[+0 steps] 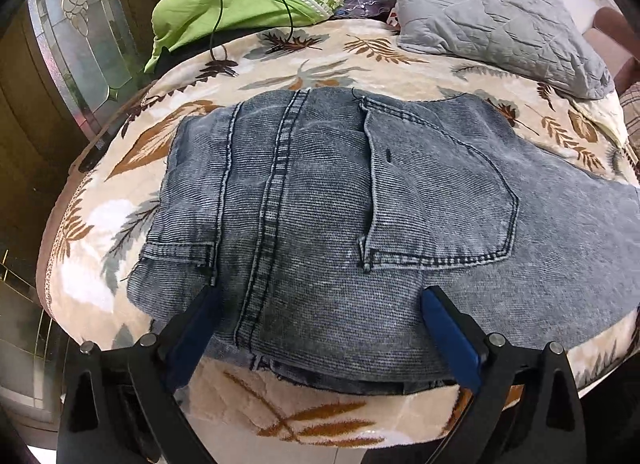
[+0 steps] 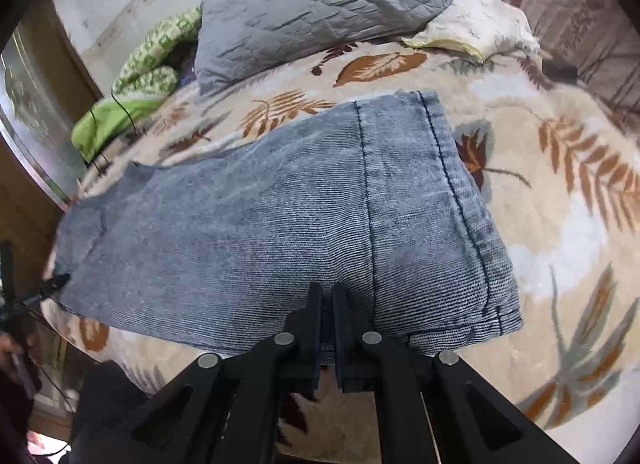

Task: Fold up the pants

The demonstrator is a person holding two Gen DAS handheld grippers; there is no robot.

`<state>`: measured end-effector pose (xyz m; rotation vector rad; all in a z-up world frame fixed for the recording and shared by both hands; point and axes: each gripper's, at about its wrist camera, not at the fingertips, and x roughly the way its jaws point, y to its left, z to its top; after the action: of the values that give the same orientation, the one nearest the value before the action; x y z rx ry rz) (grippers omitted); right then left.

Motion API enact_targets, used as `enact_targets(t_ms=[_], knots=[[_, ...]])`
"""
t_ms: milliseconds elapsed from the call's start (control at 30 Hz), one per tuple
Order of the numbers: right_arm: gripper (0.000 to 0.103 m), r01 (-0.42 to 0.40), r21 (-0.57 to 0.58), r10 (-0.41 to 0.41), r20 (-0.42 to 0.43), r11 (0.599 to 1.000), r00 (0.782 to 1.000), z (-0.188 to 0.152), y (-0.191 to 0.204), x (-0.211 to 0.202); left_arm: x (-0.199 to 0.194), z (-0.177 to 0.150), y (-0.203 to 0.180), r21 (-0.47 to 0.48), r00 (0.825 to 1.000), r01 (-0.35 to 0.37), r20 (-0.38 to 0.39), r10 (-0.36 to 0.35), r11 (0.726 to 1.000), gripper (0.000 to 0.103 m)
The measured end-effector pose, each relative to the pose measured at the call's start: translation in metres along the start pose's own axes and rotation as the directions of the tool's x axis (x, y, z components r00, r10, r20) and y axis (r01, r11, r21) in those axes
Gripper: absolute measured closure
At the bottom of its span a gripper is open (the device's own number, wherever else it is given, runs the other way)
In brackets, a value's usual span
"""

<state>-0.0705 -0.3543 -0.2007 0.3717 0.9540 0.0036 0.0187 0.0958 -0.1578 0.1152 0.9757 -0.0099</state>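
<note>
Leaf-print blanket [image 1: 304,64], folded jeans [image 1: 320,192], no readable labels

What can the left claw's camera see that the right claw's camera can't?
Only the left wrist view shows the jeans' back pocket, the waist end, and the open left claw with denim between its fingers.

Only the right wrist view shows the stitched leg hem, a cream pillow, and the right claw shut on the jeans' near edge.

Both show the folded jeans, the leaf-print blanket, the grey quilted pillow and the green bedding.
</note>
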Motion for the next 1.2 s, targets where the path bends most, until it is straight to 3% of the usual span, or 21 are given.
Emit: enact_targets(t_ms=[100,200,267,400,533,667,867,967,1200], knots=[[0.096,0.047,-0.042,-0.047,0.009,0.998,0.999,0.012,0.02,-0.009,-0.011,0.002,-0.001,0.025,0.999,-0.031,0.033,0.031,0.999,0.003],[0.096,-0.011,-0.113,0.017,0.054,0.994,0.998,0.033,0.059,-0.022,-0.027,0.009,0.003,0.031,0.994,-0.054,0.098,0.05,0.998,0.003],[0.096,-0.06,-0.148,0.066,0.038,0.987,0.997,0.047,0.086,-0.02,-0.032,0.016,0.011,0.016,0.992,-0.065,0.108,0.063,0.998,0.003],[0.096,-0.147,-0.159,0.137,-0.074,0.976,0.988,0.069,0.143,0.002,-0.02,0.022,0.034,-0.047,0.992,-0.107,0.056,0.11,0.993,0.003],[0.096,-0.244,-0.123,0.217,-0.201,0.962,0.955,0.069,0.2,0.039,0.0,0.014,0.05,-0.099,0.992,-0.123,-0.026,0.121,0.987,0.003],[0.096,-0.253,-0.165,0.207,-0.255,0.953,0.945,0.053,0.244,0.071,0.016,0.009,0.052,-0.085,0.991,-0.12,-0.066,0.115,0.989,0.003],[0.095,-0.24,-0.216,0.173,-0.288,0.946,0.942,0.04,0.259,0.091,0.025,0.005,0.056,-0.086,0.995,-0.087,-0.061,0.082,0.993,0.0],[0.095,-0.255,-0.198,0.189,-0.302,0.946,0.934,0.04,0.25,0.092,0.027,0.004,0.062,-0.107,0.997,-0.059,-0.064,0.052,0.993,0.0],[0.095,-0.249,-0.213,0.172,-0.324,0.945,0.93,0.035,0.21,0.075,0.023,0.003,0.064,-0.095,0.993,-0.082,-0.09,0.074,0.992,0.0]])
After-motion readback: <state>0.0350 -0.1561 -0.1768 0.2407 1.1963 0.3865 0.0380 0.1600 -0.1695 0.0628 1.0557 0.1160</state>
